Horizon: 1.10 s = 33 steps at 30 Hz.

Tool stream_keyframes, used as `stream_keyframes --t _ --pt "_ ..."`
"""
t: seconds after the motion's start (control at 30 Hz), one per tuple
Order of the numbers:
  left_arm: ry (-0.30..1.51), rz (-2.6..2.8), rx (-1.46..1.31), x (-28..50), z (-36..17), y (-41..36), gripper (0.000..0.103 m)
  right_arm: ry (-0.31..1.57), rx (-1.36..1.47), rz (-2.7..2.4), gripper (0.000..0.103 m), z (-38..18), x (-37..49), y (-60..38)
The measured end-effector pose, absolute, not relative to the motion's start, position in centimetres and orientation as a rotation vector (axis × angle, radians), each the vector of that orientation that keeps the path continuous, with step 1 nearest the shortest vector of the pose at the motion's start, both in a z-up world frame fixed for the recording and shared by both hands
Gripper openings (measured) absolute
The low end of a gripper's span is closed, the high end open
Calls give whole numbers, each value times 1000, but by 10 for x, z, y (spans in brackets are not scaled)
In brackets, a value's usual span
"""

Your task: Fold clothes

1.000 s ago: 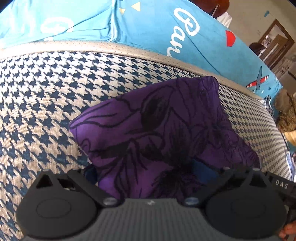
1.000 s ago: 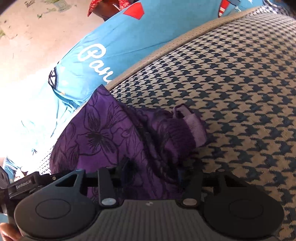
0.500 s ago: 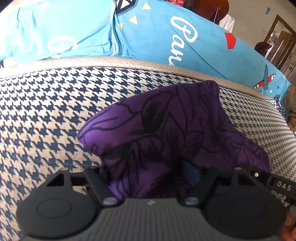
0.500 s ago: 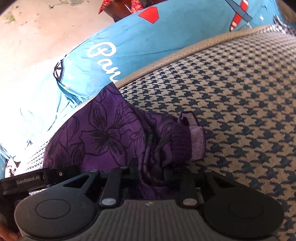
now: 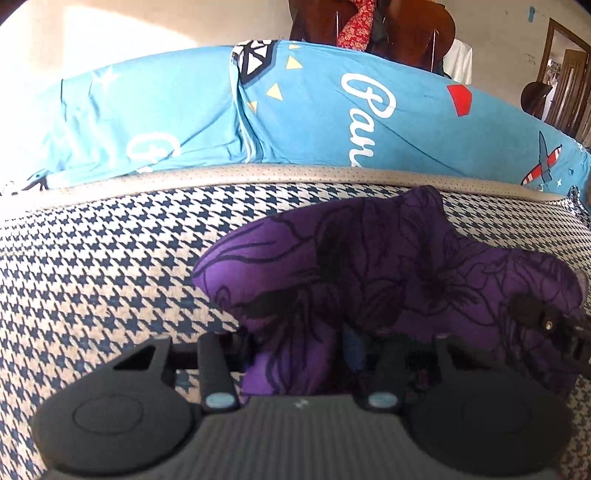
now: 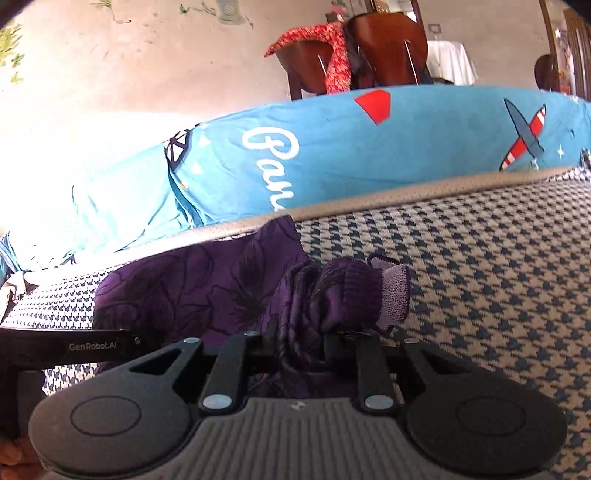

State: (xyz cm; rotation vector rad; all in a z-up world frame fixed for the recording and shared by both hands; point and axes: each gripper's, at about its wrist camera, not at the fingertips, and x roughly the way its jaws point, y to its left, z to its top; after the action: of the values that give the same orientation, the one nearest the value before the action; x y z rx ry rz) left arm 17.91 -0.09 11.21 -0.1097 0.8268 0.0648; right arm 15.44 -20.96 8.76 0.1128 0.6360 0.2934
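Both wrist cameras sit low and close over the houndstooth cushion [image 5: 110,266], facing the blue pillow [image 6: 369,158] at 12 o'clock. They share the purple garment [image 5: 369,266], seen from opposite ends.

purple garment [image 5: 388,280] hiding left gripper [image 5: 299,347] fingertips, right gripper [image 6: 301,347] fingertips buried too

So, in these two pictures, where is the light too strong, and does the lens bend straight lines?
Left wrist view: the wall at upper left is blown out white, and the sofa edge bows upward. Right wrist view: glare washes out the blue pillow at left; the purple garment stays sharp.
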Motion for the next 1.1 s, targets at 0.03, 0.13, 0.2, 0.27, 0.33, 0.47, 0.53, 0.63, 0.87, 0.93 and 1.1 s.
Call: stream_keyframes --t 0.03,0.13,0.2,0.27,0.33,0.47,0.53,0.63,0.87,0.93,1.1 --pt "819 73 -99 177 114 -2 42 629 110 294 21 89 153 -209" --pt "810 96 -92 173 117 -1 42 608 107 302 21 95 148 -207" --pt "811 104 -95 172 118 1 41 594 101 313 21 97 145 -205" --pt "824 96 -100 172 117 3 41 591 99 317 21 98 144 -203" --pt "839 88 -119 174 114 6 41 603 101 316 21 98 146 -202" --pt "870 70 -171 180 104 16 48 695 154 287 24 87 157 -211" --pt "885 56 -214 182 100 23 55 747 212 276 29 81 163 -221" --pt "907 35 -279 185 92 33 71 810 309 283 40 73 170 -239" --pt "955 -15 -429 194 76 58 86 904 435 294 52 56 176 -273" --pt "956 -27 -453 195 71 61 89 926 448 295 56 52 177 -279" --pt "948 -64 -443 198 66 56 97 939 517 300 66 38 178 -285"
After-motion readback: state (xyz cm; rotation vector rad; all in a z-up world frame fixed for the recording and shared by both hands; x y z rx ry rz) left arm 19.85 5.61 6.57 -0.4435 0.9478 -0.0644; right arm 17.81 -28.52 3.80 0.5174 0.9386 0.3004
